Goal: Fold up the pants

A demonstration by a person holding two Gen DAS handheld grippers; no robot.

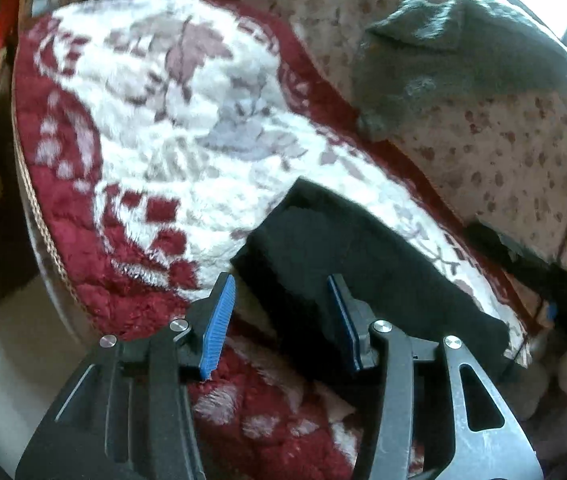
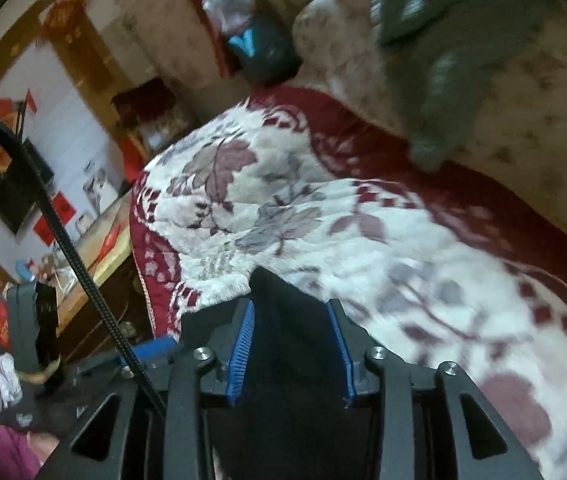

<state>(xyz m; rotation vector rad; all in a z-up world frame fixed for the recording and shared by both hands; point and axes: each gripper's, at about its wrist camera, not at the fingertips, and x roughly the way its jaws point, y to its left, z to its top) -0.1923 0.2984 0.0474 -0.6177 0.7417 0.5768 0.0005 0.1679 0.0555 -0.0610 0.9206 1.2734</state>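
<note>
The black pants [image 1: 363, 272] lie as a folded dark bundle on a red and white floral fleece blanket [image 1: 155, 128]. My left gripper [image 1: 283, 320] is open, its blue pads [image 1: 219, 320] spread, one pad beside the bundle's near left edge and the other over the cloth. In the right wrist view my right gripper [image 2: 293, 348] has black pants cloth [image 2: 291, 320] filling the gap between its blue pads [image 2: 241, 356], with a corner of the cloth sticking out beyond the tips over the blanket [image 2: 323, 216].
A grey garment [image 1: 463, 64] lies on a beige spotted cover [image 1: 523, 152] behind the blanket; it also shows in the right wrist view [image 2: 463, 60]. The blanket's left edge [image 2: 139, 240] drops off toward a wooden table [image 2: 95, 256] and cluttered floor. A black cable [image 2: 63, 240] crosses the left.
</note>
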